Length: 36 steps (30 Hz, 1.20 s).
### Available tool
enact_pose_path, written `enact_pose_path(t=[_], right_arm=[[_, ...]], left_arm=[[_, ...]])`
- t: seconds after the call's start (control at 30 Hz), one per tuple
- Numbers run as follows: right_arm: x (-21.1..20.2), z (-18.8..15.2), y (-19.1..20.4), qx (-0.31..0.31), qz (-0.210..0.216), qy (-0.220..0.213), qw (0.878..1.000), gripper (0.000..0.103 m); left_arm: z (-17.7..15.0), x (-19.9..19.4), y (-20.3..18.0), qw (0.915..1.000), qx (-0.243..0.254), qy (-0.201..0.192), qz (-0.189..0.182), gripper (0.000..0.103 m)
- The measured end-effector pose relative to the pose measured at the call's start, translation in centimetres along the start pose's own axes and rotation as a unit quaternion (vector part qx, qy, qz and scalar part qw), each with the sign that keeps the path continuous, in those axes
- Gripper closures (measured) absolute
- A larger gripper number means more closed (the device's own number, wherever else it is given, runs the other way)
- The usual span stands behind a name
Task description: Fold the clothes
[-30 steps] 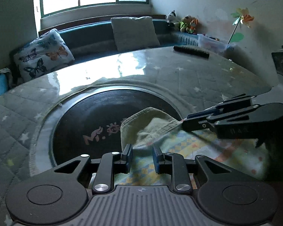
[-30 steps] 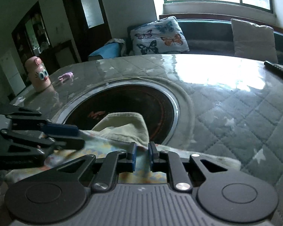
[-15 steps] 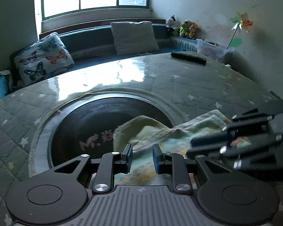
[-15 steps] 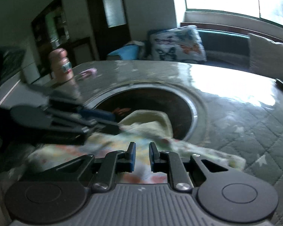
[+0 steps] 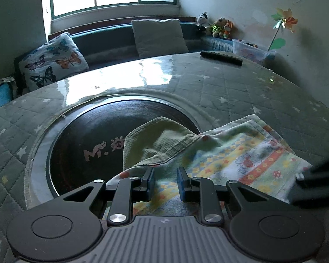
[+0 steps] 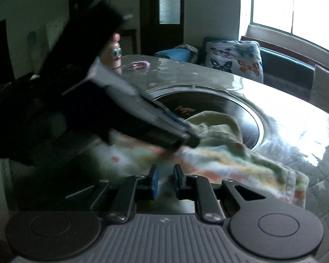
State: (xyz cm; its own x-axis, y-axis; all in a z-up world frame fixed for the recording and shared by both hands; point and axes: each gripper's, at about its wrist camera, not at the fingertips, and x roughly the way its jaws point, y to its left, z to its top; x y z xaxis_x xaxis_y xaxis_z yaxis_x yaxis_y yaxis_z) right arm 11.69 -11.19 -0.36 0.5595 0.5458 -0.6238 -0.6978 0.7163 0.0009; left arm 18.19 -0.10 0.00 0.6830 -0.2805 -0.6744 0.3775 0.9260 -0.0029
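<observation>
A small patterned garment (image 5: 236,155) with a pale green ribbed part (image 5: 162,140) lies on the quilted round table, partly over the dark centre disc (image 5: 94,135). My left gripper (image 5: 164,180) hovers just over its near edge, jaws slightly apart with nothing between them. In the right wrist view the garment (image 6: 230,160) lies ahead of my right gripper (image 6: 165,182), whose jaws stand a little apart and hold nothing. The left gripper (image 6: 186,139) shows there as a dark blurred shape, its tips on the cloth.
A black remote (image 5: 221,58) lies at the far table edge. A pink doll (image 6: 115,52) and a small pink toy (image 6: 140,65) stand at the far left. Cushions and a bench run under the window. A plastic box (image 5: 250,49) sits by the wall.
My right gripper has pulled away to the right and swung round, leaving the left wrist view almost wholly. The garment now lies flatter and more spread. Left gripper barely moved.
</observation>
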Motion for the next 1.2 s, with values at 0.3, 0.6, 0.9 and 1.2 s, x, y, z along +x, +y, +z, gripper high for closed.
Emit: enact_pose_path(t=[0.3, 0.6, 0.9, 1.2], right_arm=[[-3.0, -1.2, 0.3, 0.048, -0.003, -0.028, 0.998, 0.088], [-4.6, -3.6, -1.6, 0.123, -0.037, -0.036, 0.991, 0.088], [-6.3, -5.2, -4.5, 0.175, -0.095, -0.033, 0.979, 0.088], [-7.5, -6.0, -5.9, 0.187, -0.121, -0.034, 0.974, 0.089]], left_arm=[[-2.2, -4.6, -0.9, 0.999, 0.006, -0.042, 0.011, 0.078], [-6.4, -7.4, -2.2, 0.9982, 0.013, -0.049, 0.034, 0.077], [-7.6, -8.7, -1.4, 0.9974, -0.019, -0.055, 0.043, 0.077], [-8.2, -10.0, 0.5, 0.995, -0.059, -0.058, 0.055, 0.076]])
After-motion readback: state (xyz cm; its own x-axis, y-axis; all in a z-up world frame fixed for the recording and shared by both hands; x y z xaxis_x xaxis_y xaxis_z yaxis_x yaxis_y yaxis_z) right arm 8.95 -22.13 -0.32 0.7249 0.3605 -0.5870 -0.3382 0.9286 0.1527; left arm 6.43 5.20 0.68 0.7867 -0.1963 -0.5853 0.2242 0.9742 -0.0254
